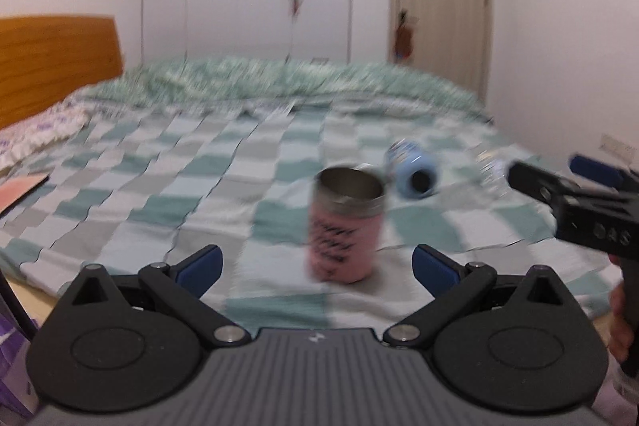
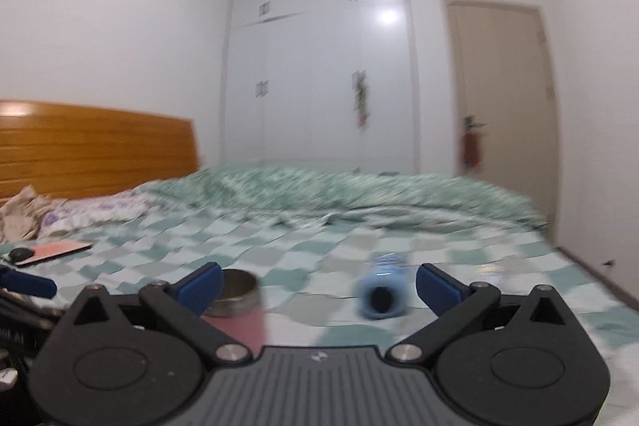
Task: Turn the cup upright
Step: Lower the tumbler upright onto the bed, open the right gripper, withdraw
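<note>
A pink cup (image 1: 343, 226) with a steel rim stands upright on the checked bedspread (image 1: 179, 186), mouth up. My left gripper (image 1: 315, 266) is open and empty, its blue pads either side of the cup and a little nearer than it. The cup also shows in the right wrist view (image 2: 239, 306), behind my right gripper's left finger. My right gripper (image 2: 319, 286) is open and empty; it shows in the left wrist view (image 1: 567, 186) at the right edge. A light blue bottle (image 1: 413, 174) lies on its side beyond the cup, also in the right wrist view (image 2: 383, 290).
A clear plastic bottle (image 1: 493, 168) lies right of the blue one. A rumpled green quilt (image 1: 299, 78) lies across the far bed. A pink booklet (image 2: 56, 250) lies at the left. A wooden headboard (image 2: 92, 142), white wardrobe (image 2: 319, 66) and door (image 2: 499, 86) stand behind.
</note>
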Demonstrator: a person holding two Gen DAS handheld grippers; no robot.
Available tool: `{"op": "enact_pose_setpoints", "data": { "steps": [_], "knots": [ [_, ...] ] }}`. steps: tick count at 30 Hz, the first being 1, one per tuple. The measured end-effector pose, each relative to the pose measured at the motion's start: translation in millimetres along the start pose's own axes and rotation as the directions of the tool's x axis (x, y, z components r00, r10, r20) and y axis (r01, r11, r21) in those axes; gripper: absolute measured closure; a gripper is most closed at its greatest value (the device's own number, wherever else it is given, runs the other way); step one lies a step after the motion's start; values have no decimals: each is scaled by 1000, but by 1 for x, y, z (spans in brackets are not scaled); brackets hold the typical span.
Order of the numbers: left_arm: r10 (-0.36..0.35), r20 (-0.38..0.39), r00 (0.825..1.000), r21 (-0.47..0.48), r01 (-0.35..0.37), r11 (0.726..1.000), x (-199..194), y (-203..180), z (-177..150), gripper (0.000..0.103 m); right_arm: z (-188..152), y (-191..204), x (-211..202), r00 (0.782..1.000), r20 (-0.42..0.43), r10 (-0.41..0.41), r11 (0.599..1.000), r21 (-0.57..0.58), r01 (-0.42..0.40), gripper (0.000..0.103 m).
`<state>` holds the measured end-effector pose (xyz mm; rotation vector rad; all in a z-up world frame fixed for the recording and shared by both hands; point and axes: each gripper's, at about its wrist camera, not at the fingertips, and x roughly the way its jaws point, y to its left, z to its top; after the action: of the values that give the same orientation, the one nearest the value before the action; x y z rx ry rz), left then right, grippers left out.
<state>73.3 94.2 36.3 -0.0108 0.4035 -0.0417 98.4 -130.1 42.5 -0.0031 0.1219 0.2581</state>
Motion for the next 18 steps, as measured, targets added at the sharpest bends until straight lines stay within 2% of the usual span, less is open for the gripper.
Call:
{"op": "enact_pose_setpoints", "data": {
  "steps": [5,10,13,18],
  "knots": [
    [-39,119,992,-21,42,999,-39,-44,-16,0,-8,-40,-78,995,13,-103,995,15,103,0],
    [-51,202,978,-77,68,995,-59,-74,-51,0,-32,-73,-134,985,-3,-175,984,30,175,0],
    [-43,214,976,-66,59,996,-57,-89,-66,0,-48,-89,-146,981,-14,-195,979,50,196,0],
    [-3,280,960,-34,13,999,-65,-96,-68,0,-64,-99,-153,980,-3,-201,979,45,201,0]
  ]
}}
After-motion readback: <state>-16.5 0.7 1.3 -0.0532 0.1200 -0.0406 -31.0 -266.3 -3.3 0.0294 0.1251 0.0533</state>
